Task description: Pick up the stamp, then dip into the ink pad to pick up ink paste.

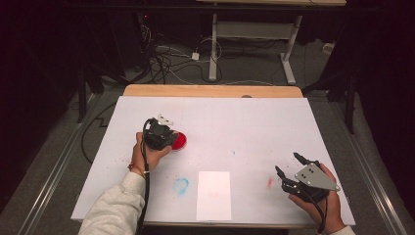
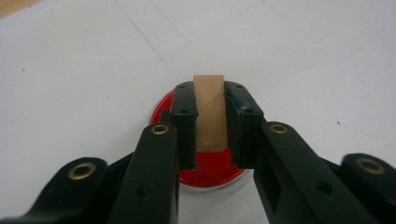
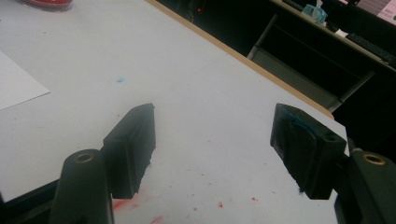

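Observation:
My left gripper [image 2: 210,100] is shut on a small wooden block [image 2: 210,112], held upright between its jaws right over a round red ink pad [image 2: 210,170]. In the high view the left gripper [image 1: 164,132] sits at the table's middle left, with the red ink pad [image 1: 180,141] peeking out beside it. Whether the block touches the pad cannot be told. My right gripper [image 1: 288,164] rests near the front right of the table, open, with nothing between its jaws [image 3: 212,140]. A white sheet of paper [image 1: 214,195] lies at the front centre.
The white table cover [image 1: 244,122] carries a blue smudge [image 1: 180,185], a red smudge [image 1: 269,182] and small red specks. The paper's corner [image 3: 16,84] and the red ink pad [image 3: 46,3] lie far left in the right gripper view. A desk frame [image 1: 254,39] and cables stand beyond the far edge.

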